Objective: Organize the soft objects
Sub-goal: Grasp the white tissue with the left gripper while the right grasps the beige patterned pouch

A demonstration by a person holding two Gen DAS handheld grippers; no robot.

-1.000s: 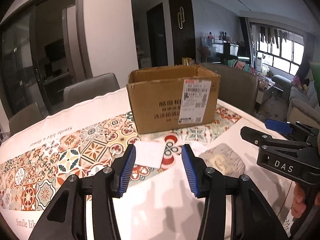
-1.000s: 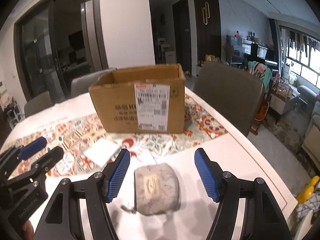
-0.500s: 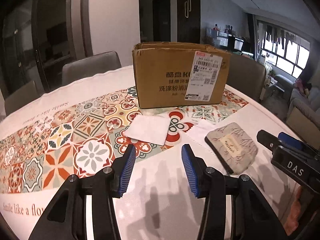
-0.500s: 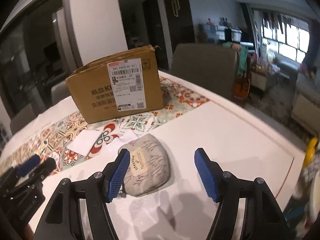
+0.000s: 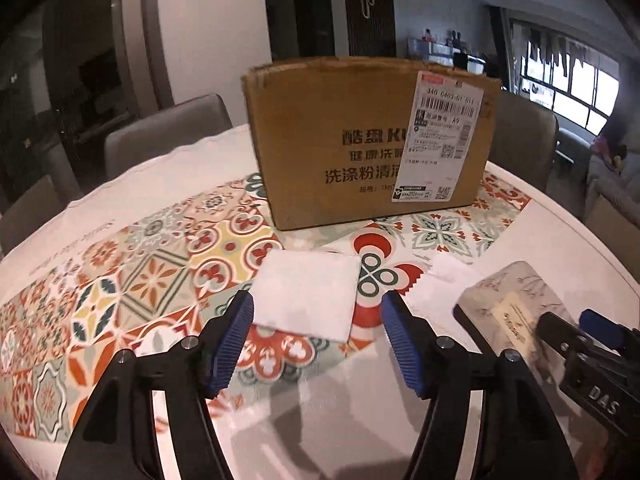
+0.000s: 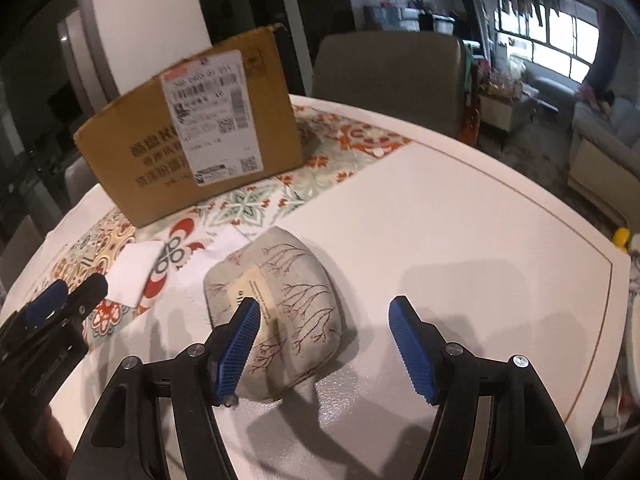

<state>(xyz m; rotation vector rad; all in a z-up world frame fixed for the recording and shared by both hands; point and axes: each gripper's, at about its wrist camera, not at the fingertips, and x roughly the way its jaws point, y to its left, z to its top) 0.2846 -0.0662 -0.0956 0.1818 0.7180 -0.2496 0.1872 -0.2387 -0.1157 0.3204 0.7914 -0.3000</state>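
Left gripper: its jaws are opening; the near edge of a white folded cloth is seen between the blue pads, with no pad pressing on it.
Right gripper: its jaws are held spread; the grey pouch lies partly between them, its left part hidden behind the left pad, while the right pad stands apart from it over bare table. Contact at the left pad cannot be told.
White folded cloth: laid flat on the patterned runner, in front of the cardboard box.
Grey pouch: set on the white table just right of the runner, printed with thin branches and a tan label.
Shown only by the left wrist view: the long stretch of tiled runner to the left, the box face with its full printed text, and a second thin white piece between cloth and pouch.
Shown only by the right wrist view: the pouch's rounded bulk and its shadow, the table's far rim, a chair behind it.
Shared: each view catches the other gripper at its edge.
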